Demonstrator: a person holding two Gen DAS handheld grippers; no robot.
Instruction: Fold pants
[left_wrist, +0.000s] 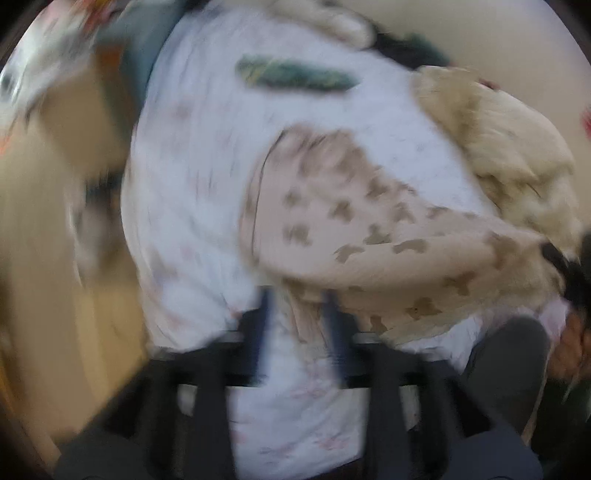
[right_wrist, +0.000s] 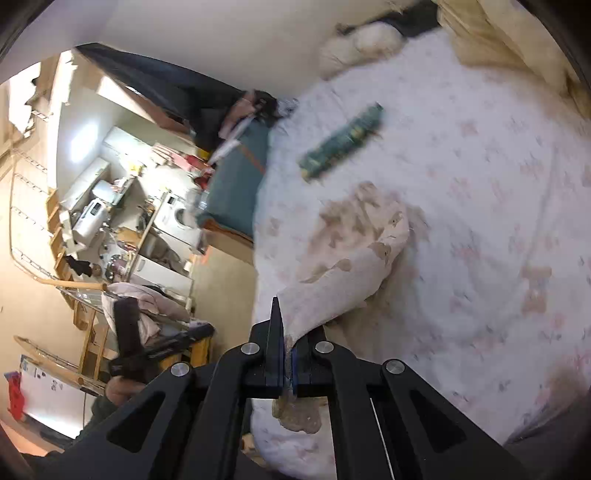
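The pants (left_wrist: 369, 236) are beige with brown animal shapes and lie spread on a white flowered bedsheet (left_wrist: 192, 192). In the blurred left wrist view my left gripper (left_wrist: 295, 314) has its fingers a little apart with a fold of the pants' edge between them. In the right wrist view my right gripper (right_wrist: 290, 332) is shut on an end of the pants (right_wrist: 351, 258), which hang in a lifted bunch from its jaws down to the sheet (right_wrist: 480, 184).
A green patterned oblong object (right_wrist: 343, 142) lies on the sheet beyond the pants. A cream blanket (left_wrist: 509, 155) is heaped at the right. A teal box (right_wrist: 236, 184) and cluttered shelves stand left of the bed.
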